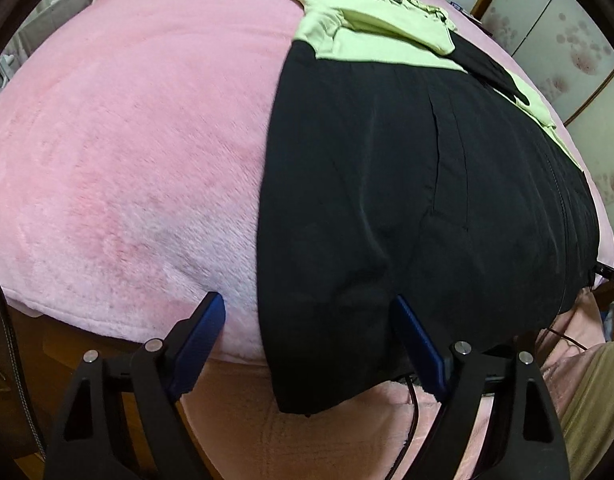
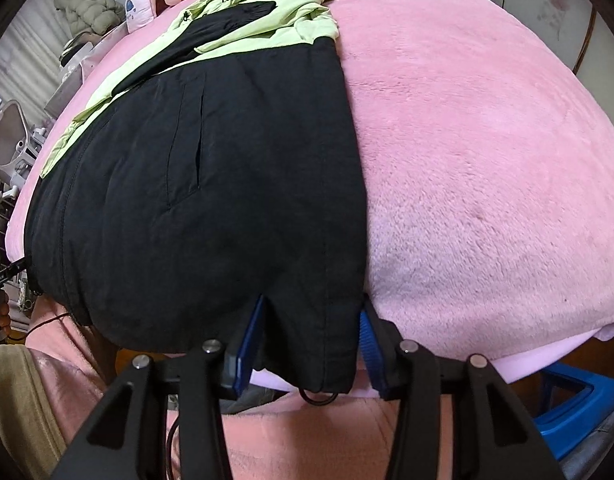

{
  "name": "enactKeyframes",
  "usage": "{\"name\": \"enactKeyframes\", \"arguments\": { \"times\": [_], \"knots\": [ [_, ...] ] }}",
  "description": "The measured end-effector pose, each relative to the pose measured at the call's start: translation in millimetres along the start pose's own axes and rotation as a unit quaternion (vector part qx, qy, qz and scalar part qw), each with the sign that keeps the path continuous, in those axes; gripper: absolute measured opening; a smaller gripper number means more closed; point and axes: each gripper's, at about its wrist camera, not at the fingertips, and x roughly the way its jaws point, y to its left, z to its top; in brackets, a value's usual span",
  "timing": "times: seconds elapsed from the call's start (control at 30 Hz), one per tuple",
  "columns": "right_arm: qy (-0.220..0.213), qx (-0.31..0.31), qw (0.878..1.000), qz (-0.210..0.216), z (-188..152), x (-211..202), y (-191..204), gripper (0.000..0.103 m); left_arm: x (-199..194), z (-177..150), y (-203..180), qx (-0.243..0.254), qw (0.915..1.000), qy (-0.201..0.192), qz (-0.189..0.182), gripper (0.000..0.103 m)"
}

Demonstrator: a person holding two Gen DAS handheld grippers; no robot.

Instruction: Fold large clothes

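One jacket (image 1: 387, 184), lying flat and lengthwise on a bed covered by a pink fleece blanket (image 1: 127, 160), fuzzy nap, rounded edge. The jacket is thin, smooth, slightly shiny black fabric with pale lime-green upper panels and sleeves folded inward at the far end; a slit pocket (image 2: 187, 148) shows on each front half, and a zipper runs down the middle. Its hem hangs just over the near edge of the bed.

Left gripper (image 1: 311, 328): two black fingers with blue ribbed pads, spread wide. The left hem corner sits between them; the right pad touches the cloth, the left pad stands clear over the blanket. Not clamped.

Right gripper (image 2: 311, 328): same build, fingers narrower, straddling the right hem corner, both pads close against the fabric; can't tell if it's pinched. A black cord loop (image 2: 317, 396) dangles below that corner.
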Motion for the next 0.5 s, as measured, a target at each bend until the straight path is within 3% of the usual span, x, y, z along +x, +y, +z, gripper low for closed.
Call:
{"name": "enactKeyframes", "arguments": {
  "times": [0.13,0.23,0.4,0.5],
  "knots": [
    [-0.006,0.002,1.0,0.004,1,0,-1,0.04,9,2,0,-0.015,0.9997,0.014,-0.013,0.084],
    [-0.015,-0.005,1.0,0.0,-1,-5,1,0.017,12,4,-4,-0.013,0.9996,0.025,-0.01,0.079],
    [-0.025,-0.018,0.999,-0.01,-4,-16,7,0.014,2,8,-8,-0.016,0.9992,0.037,0.001,0.016],
    [-0.032,-0.008,0.999,0.002,-3,-26,5,0.013,-10,10,-9,-0.017,0.9989,0.043,-0.002,0.005]
  ]
}}
